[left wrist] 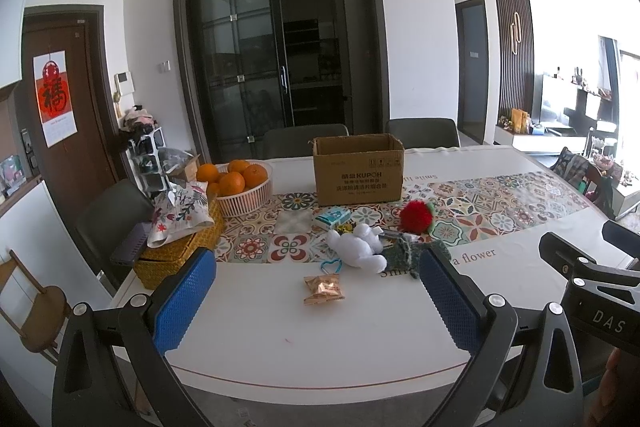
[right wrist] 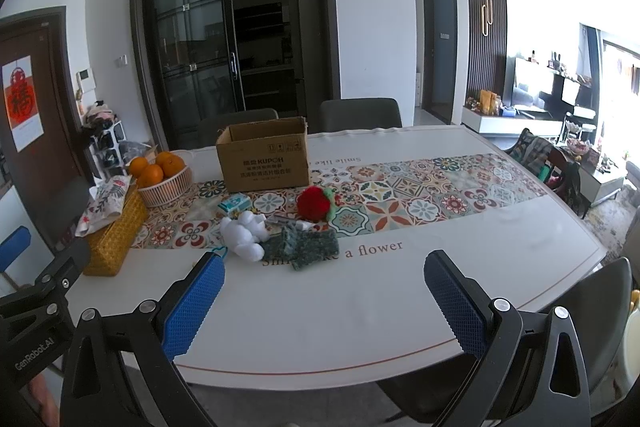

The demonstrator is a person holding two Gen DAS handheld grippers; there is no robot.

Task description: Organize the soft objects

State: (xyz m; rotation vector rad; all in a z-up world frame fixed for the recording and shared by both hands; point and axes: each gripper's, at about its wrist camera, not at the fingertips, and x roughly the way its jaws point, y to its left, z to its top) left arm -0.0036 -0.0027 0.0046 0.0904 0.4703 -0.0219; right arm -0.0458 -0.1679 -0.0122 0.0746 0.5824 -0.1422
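1. Your left tool (left wrist: pixel 316 301) is wide open and holds nothing.
2. Your right tool (right wrist: pixel 322 301) is wide open and empty too.
3. The white plush toy (left wrist: pixel 358 247), red pompom (left wrist: pixel 416 217) and green knit cloth (left wrist: pixel 412 253) lie on the tabletop (left wrist: pixel 360 339), near the cardboard box (left wrist: pixel 358 169).

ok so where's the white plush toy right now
The white plush toy lies mid-table at the patterned runner's near edge, just left of the green knitted piece, with the red pompom behind it to the right.

Left tool (left wrist: pixel 314 291), right tool (right wrist: pixel 322 293): jaws wide, empty.
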